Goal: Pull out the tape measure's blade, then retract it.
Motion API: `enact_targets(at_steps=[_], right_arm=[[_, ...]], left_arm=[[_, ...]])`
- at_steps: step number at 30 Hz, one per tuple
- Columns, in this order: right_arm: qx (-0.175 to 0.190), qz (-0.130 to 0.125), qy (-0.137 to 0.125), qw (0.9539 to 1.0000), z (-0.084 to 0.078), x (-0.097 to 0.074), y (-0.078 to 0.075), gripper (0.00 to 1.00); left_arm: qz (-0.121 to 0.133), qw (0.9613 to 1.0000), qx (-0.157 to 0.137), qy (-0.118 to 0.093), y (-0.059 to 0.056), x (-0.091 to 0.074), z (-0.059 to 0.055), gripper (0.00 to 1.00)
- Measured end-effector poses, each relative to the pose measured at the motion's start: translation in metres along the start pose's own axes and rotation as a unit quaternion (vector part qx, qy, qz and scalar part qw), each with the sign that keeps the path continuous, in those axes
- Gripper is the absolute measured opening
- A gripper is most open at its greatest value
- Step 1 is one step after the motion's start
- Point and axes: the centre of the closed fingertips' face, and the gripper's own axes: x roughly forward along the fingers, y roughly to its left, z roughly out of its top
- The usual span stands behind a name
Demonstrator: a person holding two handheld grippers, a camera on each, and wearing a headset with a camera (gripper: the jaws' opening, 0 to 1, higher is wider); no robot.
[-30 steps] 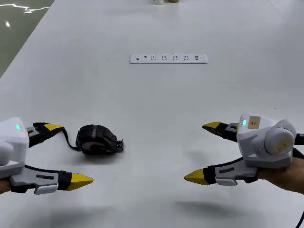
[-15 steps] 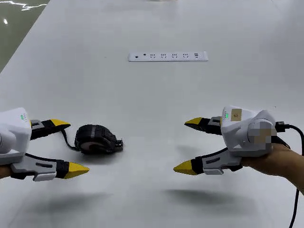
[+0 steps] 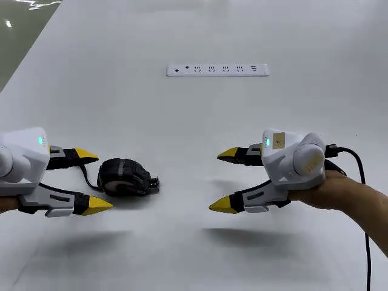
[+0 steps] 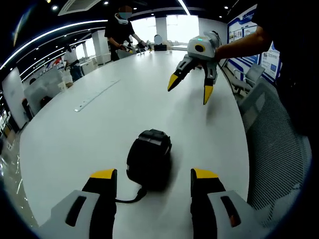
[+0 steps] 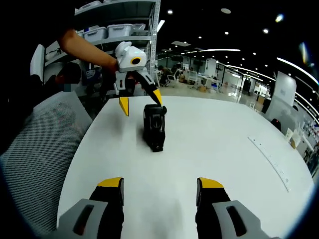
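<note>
A black tape measure (image 3: 124,177) lies on the white table (image 3: 194,115), its blade tip pointing right and a black wrist strap trailing left. My left gripper (image 3: 91,180) is open just left of it, yellow tips on either side of its rear end, not touching. In the left gripper view the tape measure (image 4: 148,157) sits right ahead of the left gripper (image 4: 153,175). My right gripper (image 3: 225,179) hangs open about a hand's width right of the case, tips pointing at it. In the right gripper view the tape measure (image 5: 155,125) lies well ahead of the right gripper (image 5: 160,185).
A white power strip (image 3: 217,70) lies flat at the far middle of the table. A black cable (image 3: 362,200) runs from the right gripper along the person's arm. Mesh chairs (image 4: 271,149) stand beside the table. A person (image 4: 121,30) stands at its far end.
The right gripper has moved left toward the tape measure. The left gripper has edged forward so its tips flank the case's rear. The tape measure has not moved.
</note>
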Motion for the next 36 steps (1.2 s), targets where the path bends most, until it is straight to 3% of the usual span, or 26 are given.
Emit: enact_targets(at_steps=[20,36], right_arm=[[-0.045,0.052,0.017,0.9975,0.012,0.04,-0.003,0.43],[-0.062,0.078,0.022,0.9948,0.021,0.072,-0.001,0.32]], left_arm=[[-0.043,0.9977,0.042,0.033,0.008,0.014,0.001,0.43],[-0.081,0.9928,0.064,0.062,0.007,0.022,-0.003,0.29]])
